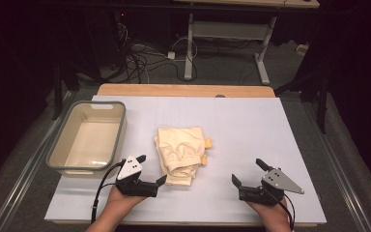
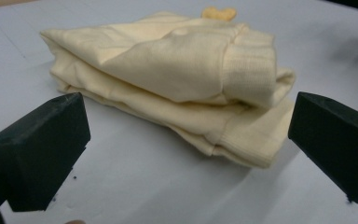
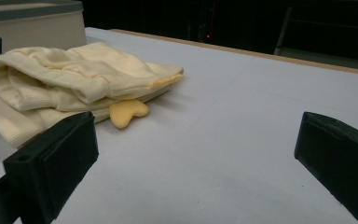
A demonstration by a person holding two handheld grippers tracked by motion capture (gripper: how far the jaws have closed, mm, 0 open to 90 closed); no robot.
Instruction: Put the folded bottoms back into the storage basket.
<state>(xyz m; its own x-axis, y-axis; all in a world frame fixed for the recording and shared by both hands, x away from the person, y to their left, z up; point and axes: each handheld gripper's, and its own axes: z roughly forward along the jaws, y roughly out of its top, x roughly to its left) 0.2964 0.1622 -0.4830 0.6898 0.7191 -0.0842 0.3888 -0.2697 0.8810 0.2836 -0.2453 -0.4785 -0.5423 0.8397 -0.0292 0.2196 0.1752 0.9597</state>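
Observation:
A folded cream garment (image 1: 179, 153) lies in the middle of the pale table, with small yellow pieces poking out at its right side. In the left gripper view the garment (image 2: 177, 79) lies just beyond the open jaws, ribbed cuff to the right. My left gripper (image 1: 150, 169) rests open at the garment's near left corner, touching nothing. My right gripper (image 1: 249, 171) stands open on bare table, well to the right of the garment. In the right gripper view the garment (image 3: 65, 79) and a yellow heart-shaped piece (image 3: 127, 112) lie to the left, ahead of the jaws.
A beige bin with a grey rim (image 1: 63, 145) stands empty at the table's left. The white table cover (image 1: 251, 125) has bare room to the right. Beyond the far wooden edge (image 1: 183, 90) are cables and table legs on the floor.

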